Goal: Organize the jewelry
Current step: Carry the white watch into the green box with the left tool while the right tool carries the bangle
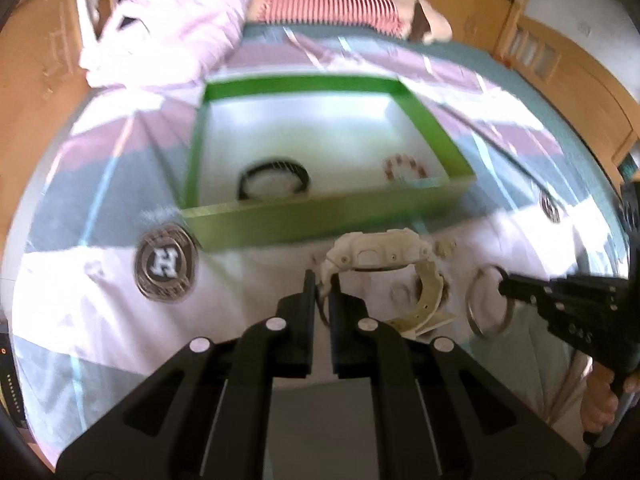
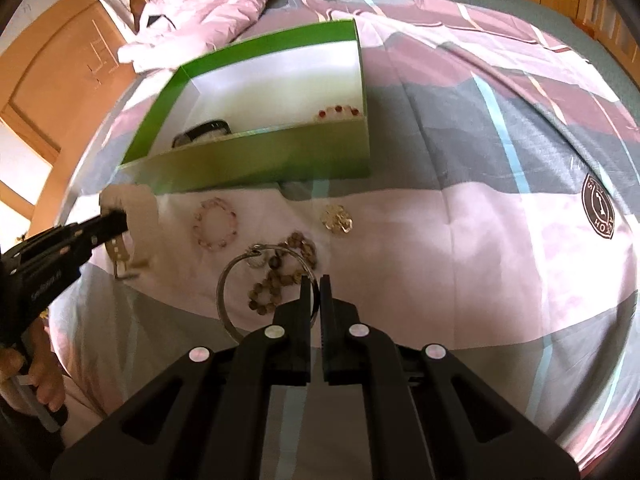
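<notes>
My left gripper (image 1: 322,286) is clenched on the strap of the cream watch (image 1: 380,256), lifted just in front of the green box (image 1: 320,222). Inside the box lie a black bracelet (image 1: 274,180) and a red-beaded bracelet (image 1: 404,166). Further right, my right gripper (image 2: 315,294) pinches the silver bangle (image 2: 228,292), with a pink bead bracelet (image 2: 216,226), brown bead strand (image 2: 280,276) and gold brooch (image 2: 337,219) lying beyond it on the bedspread (image 2: 480,240).

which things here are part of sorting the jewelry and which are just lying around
Job: green box, white watch in left claw, silver bangle in right claw, pink bracelet, brown beads, gold brooch.
Lying about: pink jacket, striped pillow.
</notes>
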